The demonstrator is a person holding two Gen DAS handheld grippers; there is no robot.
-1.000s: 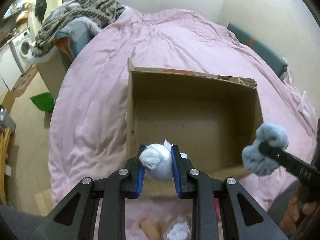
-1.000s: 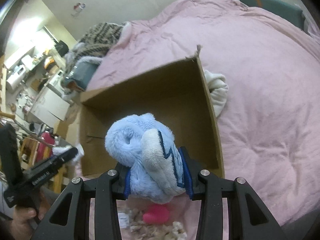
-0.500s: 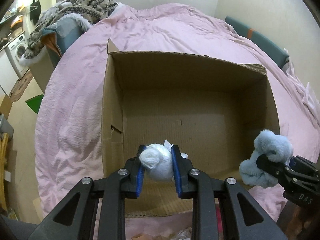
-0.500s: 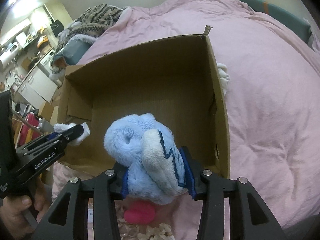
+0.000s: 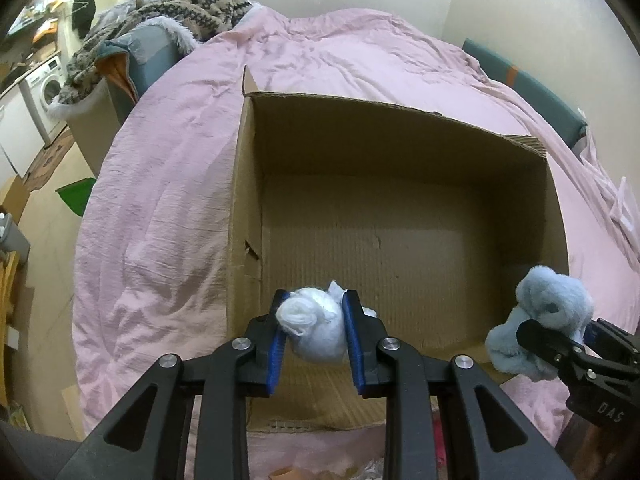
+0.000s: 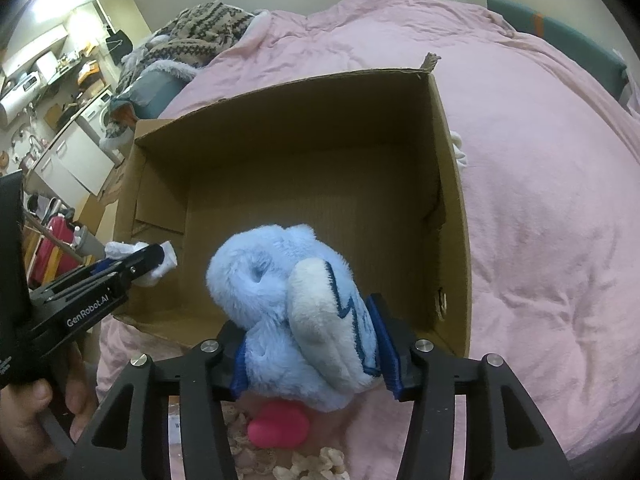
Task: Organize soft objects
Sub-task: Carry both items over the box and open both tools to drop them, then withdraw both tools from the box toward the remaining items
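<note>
An open cardboard box (image 5: 400,240) (image 6: 312,184) lies on a pink bed; its inside looks bare. My left gripper (image 5: 316,320) is shut on a white balled sock (image 5: 316,328) over the box's near edge; the sock also shows in the right wrist view (image 6: 154,262). My right gripper (image 6: 312,340) is shut on a light blue plush toy (image 6: 288,300) with a cream patch, above the box's near rim. In the left wrist view the plush (image 5: 540,312) hangs at the box's near right corner.
The pink duvet (image 5: 168,184) surrounds the box. A pile of patterned knitwear (image 5: 172,4) lies at the far left. A pink soft object (image 6: 278,426) and pale scraps lie below my right gripper. A white cloth (image 6: 458,148) peeks out behind the box's right wall.
Both grippers have moved forward toward the box with their loads. The box's inside now fills much more of both views.
</note>
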